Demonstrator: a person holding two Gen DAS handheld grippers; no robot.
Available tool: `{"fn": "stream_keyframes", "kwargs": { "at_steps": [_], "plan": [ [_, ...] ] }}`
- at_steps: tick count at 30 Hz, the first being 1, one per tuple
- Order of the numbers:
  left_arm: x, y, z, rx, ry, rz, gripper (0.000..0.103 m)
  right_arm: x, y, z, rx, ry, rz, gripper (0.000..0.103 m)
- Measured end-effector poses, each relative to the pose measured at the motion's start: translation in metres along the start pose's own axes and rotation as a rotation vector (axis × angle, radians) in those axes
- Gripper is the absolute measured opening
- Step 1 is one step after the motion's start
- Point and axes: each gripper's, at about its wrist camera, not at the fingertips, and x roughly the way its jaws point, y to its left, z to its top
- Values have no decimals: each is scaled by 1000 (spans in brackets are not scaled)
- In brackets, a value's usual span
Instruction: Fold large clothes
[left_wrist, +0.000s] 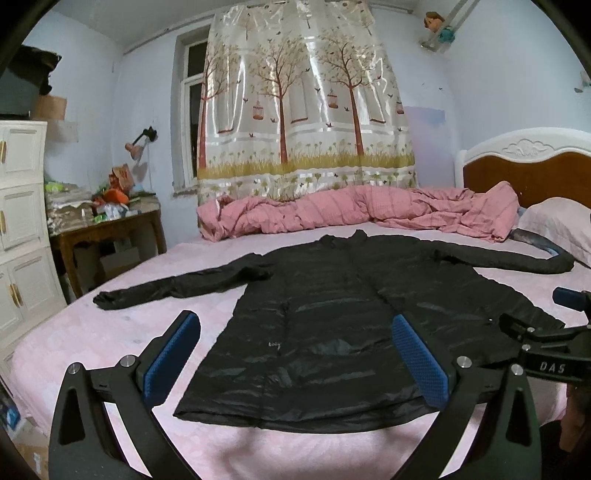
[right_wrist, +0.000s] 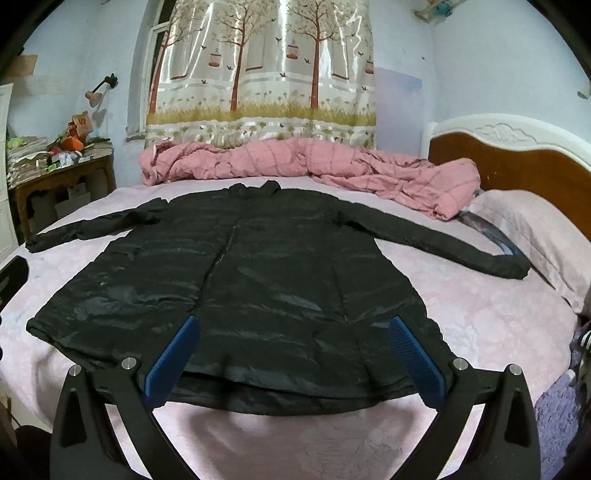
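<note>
A long black padded coat lies flat on the pink bed, front up, collar toward the far side and both sleeves spread sideways. My left gripper hovers open over the coat's near hem, nothing between its blue pads. In the right wrist view the same coat fills the middle, and my right gripper stands open above the hem's right part, holding nothing. The right gripper's black body also shows at the right edge of the left wrist view.
A bunched pink quilt runs along the bed's far side, with a pillow and a wooden headboard on the right. A cluttered wooden side table and white drawers stand on the left. A tree-print curtain hangs behind.
</note>
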Motion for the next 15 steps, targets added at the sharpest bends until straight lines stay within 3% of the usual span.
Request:
{"fn": "stream_keyframes", "kwargs": {
  "at_steps": [15],
  "plan": [
    [-6, -9, -4, 56, -30, 24, 103, -6, -13, -4, 54, -14, -1, 103]
  ]
}}
